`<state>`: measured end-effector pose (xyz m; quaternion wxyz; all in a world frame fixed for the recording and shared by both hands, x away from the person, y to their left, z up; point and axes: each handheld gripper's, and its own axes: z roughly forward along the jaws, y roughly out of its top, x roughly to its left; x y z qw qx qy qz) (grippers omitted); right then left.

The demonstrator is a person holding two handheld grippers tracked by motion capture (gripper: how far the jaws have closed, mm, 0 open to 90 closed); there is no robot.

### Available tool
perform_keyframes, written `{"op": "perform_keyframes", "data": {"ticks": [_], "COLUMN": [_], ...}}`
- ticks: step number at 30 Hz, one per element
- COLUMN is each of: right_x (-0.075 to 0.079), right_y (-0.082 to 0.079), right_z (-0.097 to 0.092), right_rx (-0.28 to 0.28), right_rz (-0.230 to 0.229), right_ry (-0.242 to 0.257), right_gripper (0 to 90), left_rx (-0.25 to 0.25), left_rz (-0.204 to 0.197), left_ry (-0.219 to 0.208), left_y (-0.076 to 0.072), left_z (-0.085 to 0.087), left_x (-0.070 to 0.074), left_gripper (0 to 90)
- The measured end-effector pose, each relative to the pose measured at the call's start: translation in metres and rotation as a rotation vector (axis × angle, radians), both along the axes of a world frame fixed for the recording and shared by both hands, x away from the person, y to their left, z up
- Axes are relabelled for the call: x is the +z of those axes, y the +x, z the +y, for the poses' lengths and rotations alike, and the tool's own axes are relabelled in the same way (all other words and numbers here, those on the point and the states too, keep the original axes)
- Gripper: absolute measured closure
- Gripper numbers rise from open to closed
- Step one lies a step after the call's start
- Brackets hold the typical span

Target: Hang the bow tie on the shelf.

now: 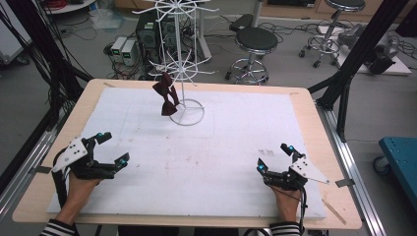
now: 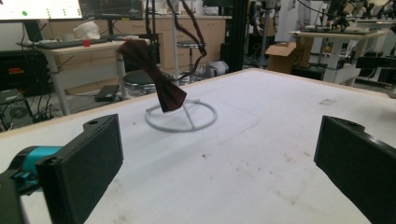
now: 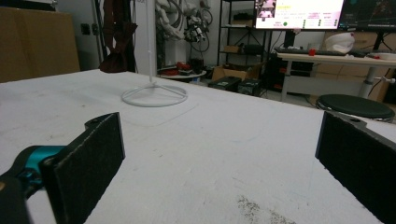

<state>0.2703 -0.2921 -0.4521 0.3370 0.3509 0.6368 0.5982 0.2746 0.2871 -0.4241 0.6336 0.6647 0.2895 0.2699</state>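
We see both the left gripper (image 1: 112, 147) and right gripper (image 1: 273, 157) spread wide, holding nothing. A dark red fabric bow tie (image 1: 166, 94) hangs on the white wire stand (image 1: 187, 69).

Even, bright indoor light with faint shadows; all three pictures are soft and slightly blurred.

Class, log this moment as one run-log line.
left gripper: open | right gripper: open | dark red fabric bow tie: hanging on white wire stand

The left black two-jaw claw (image 1: 112, 147) rests low at the near left, jaws spread wide. The right black two-jaw claw (image 1: 273, 157) sits at the near right, likewise gaping, each held in a hand with a striped sleeve.
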Motion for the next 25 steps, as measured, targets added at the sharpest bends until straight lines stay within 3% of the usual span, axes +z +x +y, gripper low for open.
{"op": "perform_keyframes", "data": {"ticks": [9, 19, 25], "right_x": [0.0, 0.0, 0.0], "right_y": [0.0, 0.0, 0.0], "right_z": [0.0, 0.0, 0.0], "right_rx": [0.0, 0.002, 0.0], "right_rz": [-0.001, -0.005, -0.006], "right_ry": [-0.001, 0.003, 0.002], "right_gripper": [0.5, 0.5, 0.5], "left_rx": [0.022, 0.047, 0.053], "left_rz": [-0.038, -0.063, -0.064], "left_ry": [-0.015, -0.062, -0.063], "left_y": [-0.008, -0.01, -0.01], "left_z": [-0.002, 0.002, 0.002], "left_x": [-0.026, -0.03, -0.03], "left_gripper": [1.7, 1.7, 1.7]}}
